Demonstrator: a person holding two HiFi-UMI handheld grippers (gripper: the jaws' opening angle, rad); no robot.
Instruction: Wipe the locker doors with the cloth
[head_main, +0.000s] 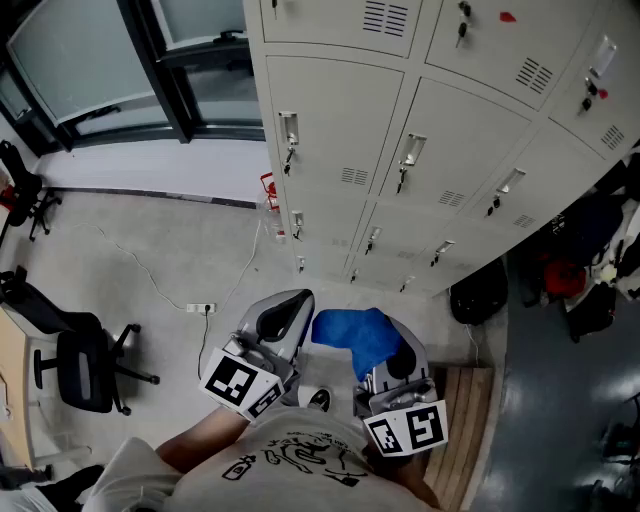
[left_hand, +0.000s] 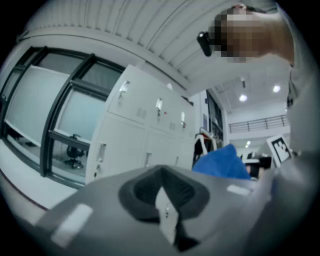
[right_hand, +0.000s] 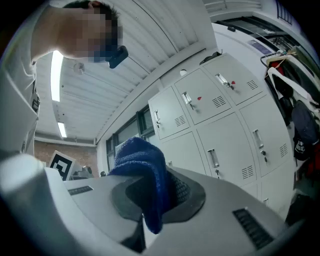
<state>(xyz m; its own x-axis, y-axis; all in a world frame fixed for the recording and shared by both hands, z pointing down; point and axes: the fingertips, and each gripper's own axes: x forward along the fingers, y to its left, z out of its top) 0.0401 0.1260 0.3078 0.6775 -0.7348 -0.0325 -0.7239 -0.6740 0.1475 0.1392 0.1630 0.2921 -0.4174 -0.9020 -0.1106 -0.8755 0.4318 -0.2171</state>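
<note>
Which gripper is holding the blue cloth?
The right gripper: the blue cloth is clamped in it. The left gripper holds nothing.

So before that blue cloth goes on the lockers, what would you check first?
1. Cloth gripped: ok. The right gripper has its jaws shut on the blue cloth, which is bunched up.
2. Other gripper free: ok. The left gripper has its jaws together, with nothing in them.
3. Cloth on a door: not ok. Both grippers are held near the person's body, apart from the locker doors.
4. Doors shut: ok for those in view.
5. Door faces free of snags: not ok. Handles and keys stick out.
6. Cloth damp: cannot tell.
</note>
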